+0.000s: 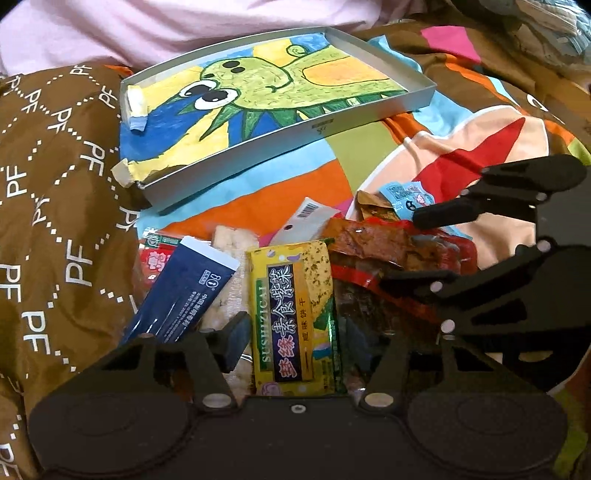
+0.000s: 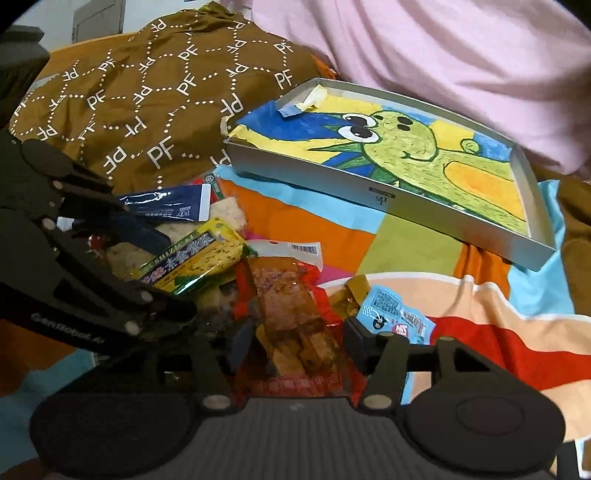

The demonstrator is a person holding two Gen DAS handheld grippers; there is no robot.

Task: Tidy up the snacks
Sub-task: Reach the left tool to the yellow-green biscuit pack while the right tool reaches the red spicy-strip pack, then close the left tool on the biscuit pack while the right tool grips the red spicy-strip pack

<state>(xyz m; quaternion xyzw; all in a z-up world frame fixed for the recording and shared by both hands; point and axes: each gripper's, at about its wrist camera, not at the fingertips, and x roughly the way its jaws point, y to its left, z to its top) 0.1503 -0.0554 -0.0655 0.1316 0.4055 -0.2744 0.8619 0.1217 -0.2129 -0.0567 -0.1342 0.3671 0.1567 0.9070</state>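
While both grippers straddle the snack pile, the yellow seaweed-cracker packet (image 1: 291, 314) lies lengthwise between the spread fingers of the left gripper (image 1: 291, 339), ungripped. The right gripper (image 2: 295, 343), likewise spread, brackets the red tofu packet (image 2: 291, 306). The tray (image 1: 373, 122) sits beyond, holding no snacks.

Grey-rimmed tray (image 1: 376, 122), lined with crayon drawing (image 1: 258, 96): green dinosaur, yellow ground, blue corners, orange patch. Below tray: bedsheet (image 1: 295, 177) in orange, light blue, olive, peach and red blocks. Left of tray: brown cloth (image 1: 55, 206) with white dotted lattice and "PF" letters. Behind tray: pale pink fabric (image 1: 147, 26). Near side of tray: yellow-green cracker packet (image 1: 295, 306) with dark purple label; navy sachet (image 1: 184, 295) with white end; red packet (image 2: 291, 314) showing brown contents; light blue wrapper (image 2: 391, 314).
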